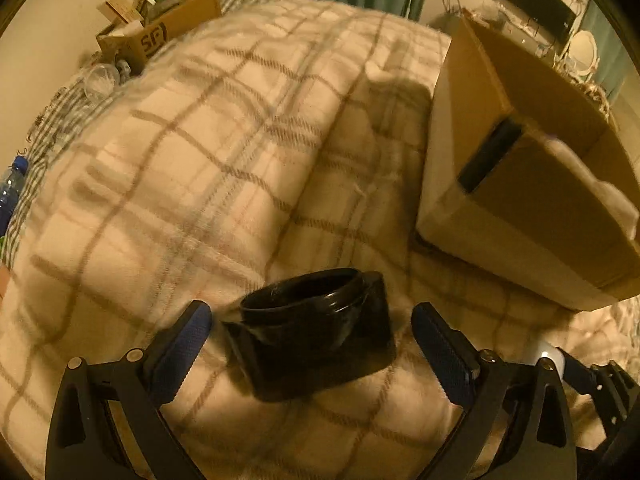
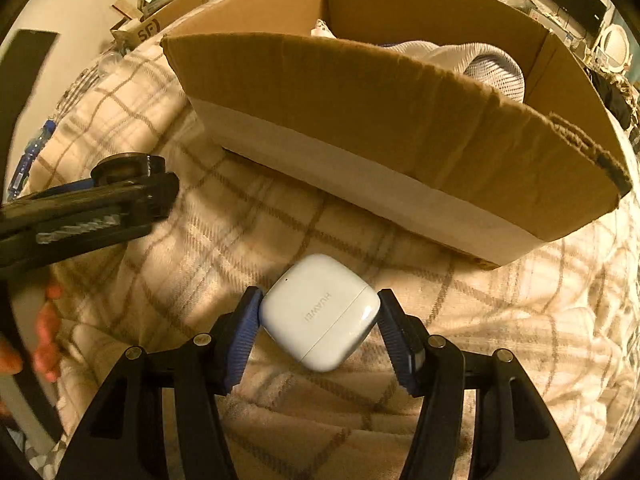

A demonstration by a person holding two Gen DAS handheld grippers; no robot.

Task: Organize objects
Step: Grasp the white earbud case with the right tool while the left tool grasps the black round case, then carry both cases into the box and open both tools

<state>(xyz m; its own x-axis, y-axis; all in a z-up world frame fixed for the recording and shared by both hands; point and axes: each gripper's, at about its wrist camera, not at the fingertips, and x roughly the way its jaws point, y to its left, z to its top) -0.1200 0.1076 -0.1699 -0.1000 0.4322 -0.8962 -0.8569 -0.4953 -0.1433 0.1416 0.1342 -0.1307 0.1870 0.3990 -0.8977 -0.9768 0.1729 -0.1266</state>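
Lying on the plaid blanket (image 1: 208, 148) of the bed, a black lidless jar (image 1: 316, 328) sits between the fingers of the left tongs (image 1: 310, 334), which are spread wide, with a gap to the jar on each side. To its right, the right tongs (image 2: 318, 320) are pressed on both sides of a white earbud case (image 2: 320, 310), holding it just over the blanket. Beyond it, toward the right edge of the bed, stands an open cardboard box (image 2: 360, 120) with pale cloth (image 2: 476, 62) inside.
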